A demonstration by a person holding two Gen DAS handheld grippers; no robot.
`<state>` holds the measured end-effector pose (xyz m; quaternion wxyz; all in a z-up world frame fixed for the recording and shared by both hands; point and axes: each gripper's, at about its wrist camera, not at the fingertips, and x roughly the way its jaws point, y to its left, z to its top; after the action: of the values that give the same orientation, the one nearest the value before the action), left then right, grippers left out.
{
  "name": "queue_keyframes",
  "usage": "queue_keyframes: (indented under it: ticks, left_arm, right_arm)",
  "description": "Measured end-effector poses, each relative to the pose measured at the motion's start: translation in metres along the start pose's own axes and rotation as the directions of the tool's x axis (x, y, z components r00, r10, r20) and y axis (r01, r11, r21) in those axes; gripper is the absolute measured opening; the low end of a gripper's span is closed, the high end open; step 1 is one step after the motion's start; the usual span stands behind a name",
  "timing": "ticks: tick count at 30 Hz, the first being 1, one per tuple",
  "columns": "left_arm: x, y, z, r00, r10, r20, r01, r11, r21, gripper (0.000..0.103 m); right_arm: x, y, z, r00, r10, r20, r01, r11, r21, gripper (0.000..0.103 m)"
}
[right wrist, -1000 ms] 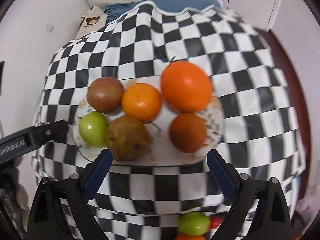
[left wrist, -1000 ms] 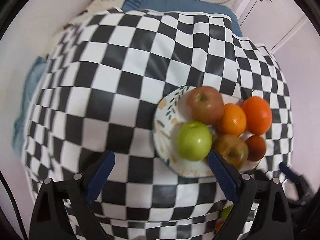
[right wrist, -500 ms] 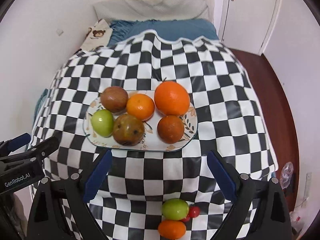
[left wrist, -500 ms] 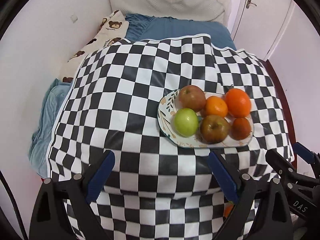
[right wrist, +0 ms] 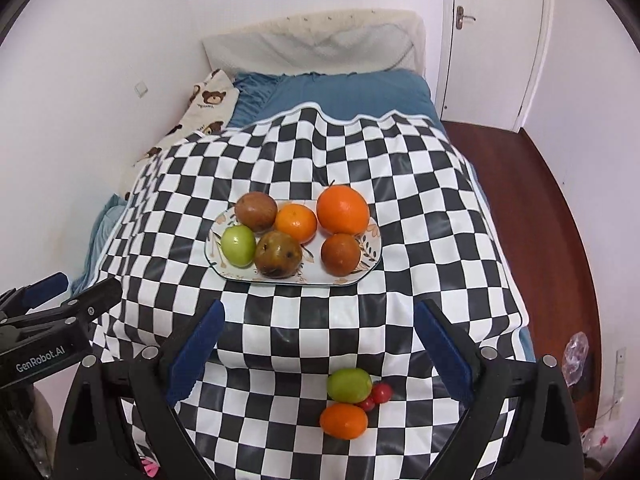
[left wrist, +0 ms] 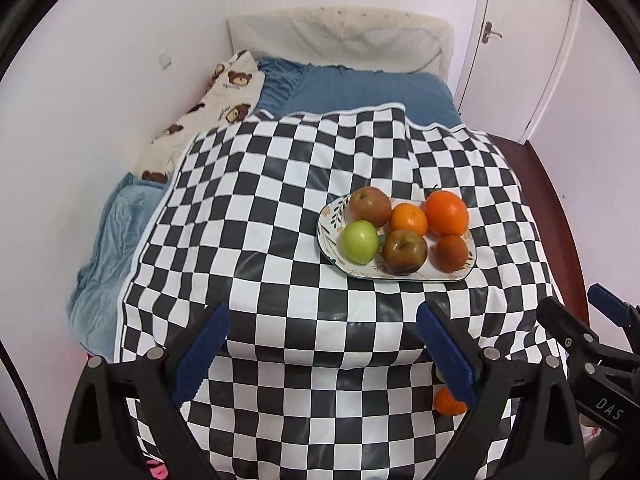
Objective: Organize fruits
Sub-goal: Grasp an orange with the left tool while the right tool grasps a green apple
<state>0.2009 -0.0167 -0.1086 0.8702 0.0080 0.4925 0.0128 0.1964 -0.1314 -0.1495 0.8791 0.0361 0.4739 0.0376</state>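
Observation:
A patterned plate (right wrist: 372,268) (left wrist: 328,236) on the checkered cloth holds several fruits: a green apple (right wrist: 238,246) (left wrist: 360,241), two brownish apples (right wrist: 278,259) (right wrist: 256,212), two oranges (right wrist: 343,209) (right wrist: 296,222) and a dark red-brown fruit (right wrist: 341,254). Near the cloth's front edge lie a green fruit (right wrist: 349,385), an orange (right wrist: 343,421) (left wrist: 448,402) and small red fruits (right wrist: 378,395). My left gripper (left wrist: 324,356) is open and empty, well short of the plate. My right gripper (right wrist: 318,354) is open and empty, above the loose fruits.
The checkered cloth (left wrist: 280,208) covers a bed with blue bedding (left wrist: 372,88), a bear-print pillow (left wrist: 212,112) and a headboard (right wrist: 316,44). A white wall runs on the left. A door (right wrist: 492,40) and wooden floor (right wrist: 532,184) lie right. The right gripper shows at the left view's right edge (left wrist: 592,348).
Both grippers have pulled back and up from the plate, so the plate looks smaller and the whole bed shows. Both stayed open and empty. The fruits have not moved.

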Motion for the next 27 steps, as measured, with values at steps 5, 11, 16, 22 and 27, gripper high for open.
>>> queue_keyframes:
  ticks: [5,11,16,22,27]
  left_arm:
    - [-0.013,-0.004,-0.004,1.0,-0.007,0.017,0.006,1.0,0.01,0.096]
    - [-0.022,-0.007,-0.007,0.999,-0.013,0.032,0.013,1.0,0.009,0.096]
    - [-0.007,-0.014,-0.011,0.999,-0.046,-0.028,0.046,0.999,0.01,0.101]
    - [0.039,-0.039,-0.032,0.989,-0.02,-0.145,0.033,0.996,0.086,0.101]
    - [0.085,-0.061,-0.056,0.96,0.004,-0.28,0.039,0.988,0.148,0.101]
  right_arm:
    - [-0.021,0.005,-0.005,0.999,0.01,0.033,-0.01,1.0,-0.011,0.098]
    - [-0.033,0.005,-0.01,0.999,0.025,0.047,-0.025,1.0,0.006,0.098]
    - [-0.028,-0.005,-0.013,0.998,0.049,0.026,-0.05,0.997,0.05,0.098]
    - [0.025,-0.042,-0.041,0.979,0.131,-0.156,-0.104,0.98,0.169,0.098]
    - [0.096,-0.073,-0.092,0.903,0.239,-0.356,-0.132,0.945,0.298,0.098]
